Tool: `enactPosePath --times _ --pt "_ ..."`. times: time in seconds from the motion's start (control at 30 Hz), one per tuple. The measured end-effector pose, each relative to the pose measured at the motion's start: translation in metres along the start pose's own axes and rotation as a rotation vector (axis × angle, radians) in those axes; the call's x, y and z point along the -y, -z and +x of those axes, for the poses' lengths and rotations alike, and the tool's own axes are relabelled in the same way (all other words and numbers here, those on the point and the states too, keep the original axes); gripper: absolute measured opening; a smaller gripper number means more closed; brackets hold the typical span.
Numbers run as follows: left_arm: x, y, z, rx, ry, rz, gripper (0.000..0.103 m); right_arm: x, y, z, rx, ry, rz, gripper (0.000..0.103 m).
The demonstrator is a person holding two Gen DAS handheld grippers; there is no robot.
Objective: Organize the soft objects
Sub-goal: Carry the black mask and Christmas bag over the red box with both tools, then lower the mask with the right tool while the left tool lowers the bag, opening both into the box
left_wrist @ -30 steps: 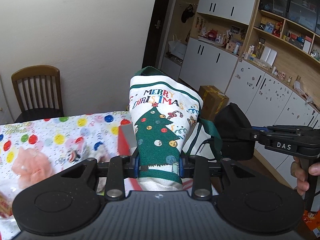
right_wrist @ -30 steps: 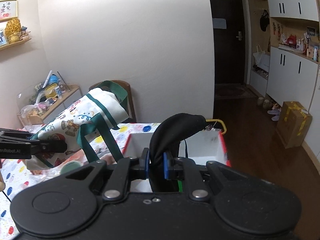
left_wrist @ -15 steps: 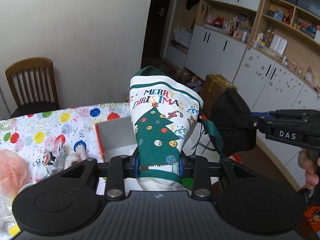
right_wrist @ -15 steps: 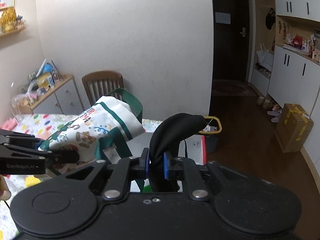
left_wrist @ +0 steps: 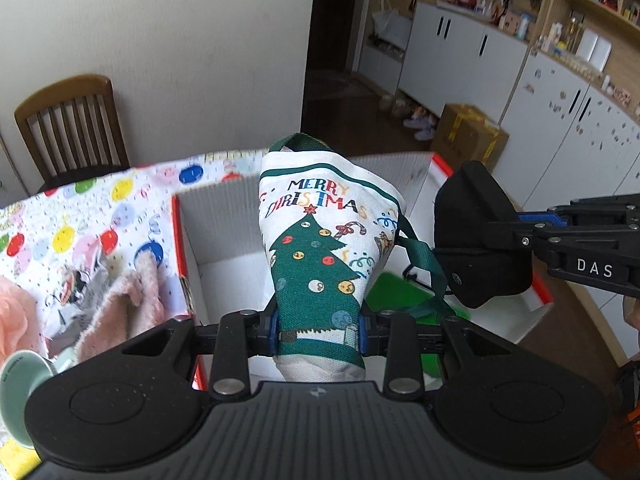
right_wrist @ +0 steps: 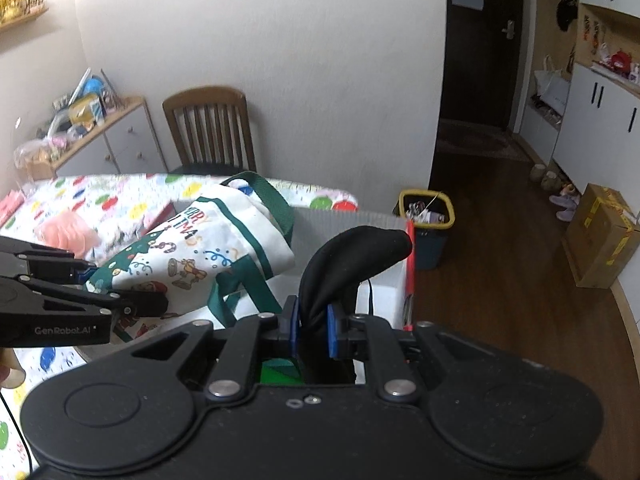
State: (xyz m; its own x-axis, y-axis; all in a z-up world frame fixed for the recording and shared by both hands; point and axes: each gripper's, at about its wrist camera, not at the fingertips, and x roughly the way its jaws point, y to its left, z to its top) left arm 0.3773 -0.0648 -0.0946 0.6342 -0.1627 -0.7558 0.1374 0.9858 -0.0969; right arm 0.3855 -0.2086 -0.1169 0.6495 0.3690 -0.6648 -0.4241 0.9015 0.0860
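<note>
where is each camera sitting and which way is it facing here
Left wrist: on the left gripper, looking down along its fingers at the Christmas bag it clamps over the white box; the right gripper and a bit of hand show.
Right wrist: on the right gripper, facing the wall and chair, clamping a black cloth; the left gripper shows.
Shared: bag, black cloth, box, chair.

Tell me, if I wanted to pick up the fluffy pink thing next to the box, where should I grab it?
Pinch the pink fluffy cloth on its raised hump, coming straight down from above. It lies in a loose heap on the tablecloth, so that bunched top gives the fingers something to close on. The box wall stands close on one side, so a sideways approach from there looks blocked.
</note>
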Motion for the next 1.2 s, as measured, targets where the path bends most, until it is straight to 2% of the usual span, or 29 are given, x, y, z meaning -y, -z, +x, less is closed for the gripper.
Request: enactPosePath --times 0.17,0.6,0.9,1.03,1.13,1.2 --pt "0.004 0.002 0.017 -0.055 -0.008 0.015 0.033 0.000 0.002 0.015 -0.051 0.001 -0.023 0.013" --pt "0.015 0.000 0.045 -0.181 -0.009 0.038 0.033 0.000 0.007 0.041 -0.115 -0.035 -0.043 0.014" --pt "0.013 -0.008 0.064 -0.262 -0.009 0.009 0.033 -0.003 0.011 0.048 -0.142 -0.056 -0.040 0.022" --pt "0.014 -0.008 0.069 -0.270 -0.018 0.014 0.033 -0.001 0.013 0.050 -0.146 -0.061 -0.019 0.026" --pt "0.015 -0.007 0.070 -0.271 -0.023 0.013 0.040 0.002 0.013 0.050 -0.147 -0.066 -0.005 0.028" --pt "0.015 -0.006 0.070 -0.263 -0.027 0.015 0.050 0.003 0.015 0.050 -0.147 -0.072 0.000 0.030"
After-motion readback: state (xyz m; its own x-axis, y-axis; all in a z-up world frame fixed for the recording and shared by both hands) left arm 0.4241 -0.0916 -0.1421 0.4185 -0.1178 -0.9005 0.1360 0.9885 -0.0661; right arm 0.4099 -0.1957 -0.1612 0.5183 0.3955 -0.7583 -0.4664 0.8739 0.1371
